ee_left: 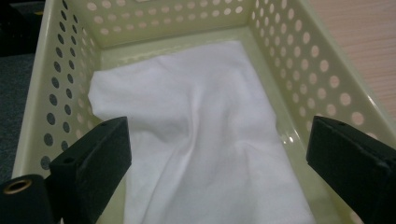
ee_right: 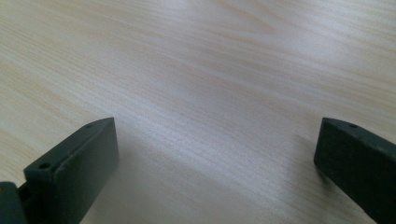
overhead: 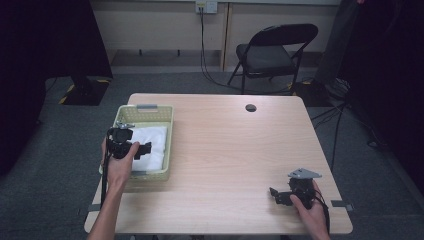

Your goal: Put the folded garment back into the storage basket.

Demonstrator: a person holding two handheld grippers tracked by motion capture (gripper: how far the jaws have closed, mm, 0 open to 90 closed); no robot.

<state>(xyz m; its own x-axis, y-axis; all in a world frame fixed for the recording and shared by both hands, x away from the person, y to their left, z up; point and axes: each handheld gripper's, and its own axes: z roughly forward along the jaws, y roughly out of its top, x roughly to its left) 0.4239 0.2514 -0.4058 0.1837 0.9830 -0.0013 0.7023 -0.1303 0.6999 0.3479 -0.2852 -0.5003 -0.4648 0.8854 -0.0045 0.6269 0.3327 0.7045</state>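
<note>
Fingers of the left gripper (overhead: pixel 145 149) stand wide apart over the white cloth (overhead: pixel 150 145) lying in the pale yellow perforated basket (overhead: pixel 145 111) at the table's (overhead: pixel 225 150) left side; the right gripper (overhead: pixel 274 193), also spread wide, rests near the table's right front corner. From the left gripper view, crumpled cloth (ee_left: pixel 201 135) covers the basket (ee_left: pixel 299 56) floor between the parted jaws, held by neither. From the right gripper view, bare wood grain (ee_right: pixel 210 84) lies between wide jaws. No writing or label is legible anywhere.
</note>
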